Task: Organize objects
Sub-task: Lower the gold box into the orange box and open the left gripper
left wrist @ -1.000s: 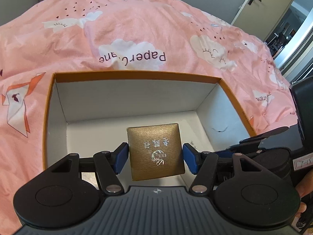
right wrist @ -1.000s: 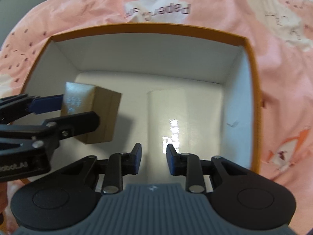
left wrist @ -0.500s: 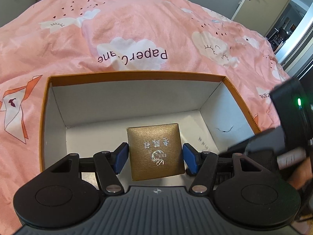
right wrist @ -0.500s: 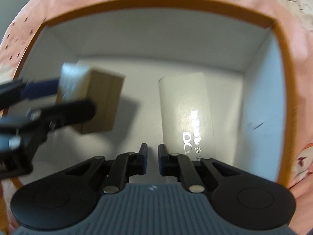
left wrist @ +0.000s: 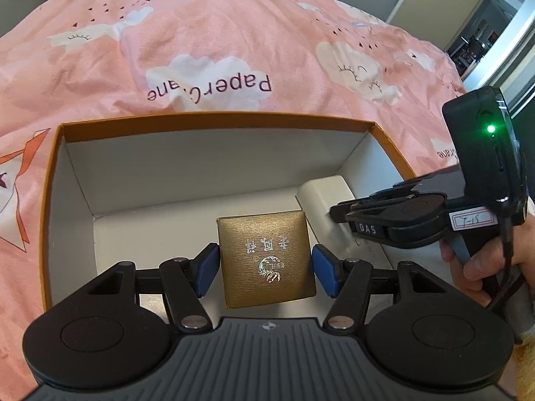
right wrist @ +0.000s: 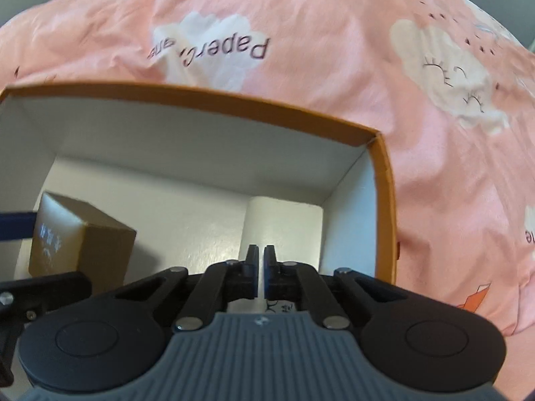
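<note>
left gripper (left wrist: 264, 269) has the gold box (left wrist: 265, 262) between its blue pads (left wrist: 206, 269), inside the orange-rimmed carton (left wrist: 214, 121). the pads look set against its sides, so i read it as clamped (contact on the right side is hard to confirm). it seems to hang just above the floor, probably so it can go down square beside the white box (left wrist: 326, 200), which lies along the carton's right wall. that leaves the left half free. right gripper (right wrist: 260, 269) is over the white box with its jaws drawn together and nothing between them; from the left view i see it side-on, a hand (left wrist: 481, 260) on its handle. both grippers pitch steeply down into the carton, which sits on the pink quilt (left wrist: 234, 50).
</note>
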`<state>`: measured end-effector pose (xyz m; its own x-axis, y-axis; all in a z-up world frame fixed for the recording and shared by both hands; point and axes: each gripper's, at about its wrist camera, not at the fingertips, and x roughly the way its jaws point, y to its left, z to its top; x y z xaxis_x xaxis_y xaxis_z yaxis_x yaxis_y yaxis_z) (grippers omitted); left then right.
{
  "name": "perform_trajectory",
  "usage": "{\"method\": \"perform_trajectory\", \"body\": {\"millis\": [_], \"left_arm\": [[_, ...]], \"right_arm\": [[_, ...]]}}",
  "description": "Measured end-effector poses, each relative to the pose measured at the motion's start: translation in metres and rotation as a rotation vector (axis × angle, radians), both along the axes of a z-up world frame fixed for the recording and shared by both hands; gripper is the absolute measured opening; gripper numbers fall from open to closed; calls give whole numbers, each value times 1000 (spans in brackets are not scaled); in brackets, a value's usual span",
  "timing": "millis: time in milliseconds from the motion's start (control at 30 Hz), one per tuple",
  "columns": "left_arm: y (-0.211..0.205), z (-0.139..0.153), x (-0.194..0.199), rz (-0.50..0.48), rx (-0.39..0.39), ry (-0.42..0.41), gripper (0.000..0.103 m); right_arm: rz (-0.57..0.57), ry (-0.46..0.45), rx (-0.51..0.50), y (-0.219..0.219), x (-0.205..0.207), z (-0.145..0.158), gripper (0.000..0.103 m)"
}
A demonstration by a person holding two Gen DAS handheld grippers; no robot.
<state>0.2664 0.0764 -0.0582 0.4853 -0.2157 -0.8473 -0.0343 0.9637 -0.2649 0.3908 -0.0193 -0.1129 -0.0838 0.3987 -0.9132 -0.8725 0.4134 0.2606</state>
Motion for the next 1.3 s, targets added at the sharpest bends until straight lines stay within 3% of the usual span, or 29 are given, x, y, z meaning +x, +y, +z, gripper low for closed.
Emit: {"method": "perform_trajectory", "body": {"millis": [100,200,367,533,733,933,1133,1267,1300], "left_arm": [[-3,1,-2,-21,-7,16,70],[-9,1,-3,-68,-9,38,70],[-17,-2,-2,-112,5,81,70],[-14,-11,1,-96,-12,154,70],[-9,-15,0,-78,-13,170,70],[-6,-18,1,-70,-19,191,70],[-3,-17,3,-71,-52,204,71],[-4,-12,3,-73,-41,186,71],[-2,-9,1,-66,-41,171,70]], "right_arm": [[61,65,-6,-9,1,8,11],[167,123,-54,-11,-4,17,11],[345,154,-222,-9,-18,19,11],[470,153,-391,-1,-34,2,11],[477,168,-504,11,-38,-20,9],[446,34,-434,19,-42,-25,4],[384,108,-366,23,-25,-24,3],[412,137,-293,22,-25,-7,19],[424,155,-249,22,-24,0,30]]}}
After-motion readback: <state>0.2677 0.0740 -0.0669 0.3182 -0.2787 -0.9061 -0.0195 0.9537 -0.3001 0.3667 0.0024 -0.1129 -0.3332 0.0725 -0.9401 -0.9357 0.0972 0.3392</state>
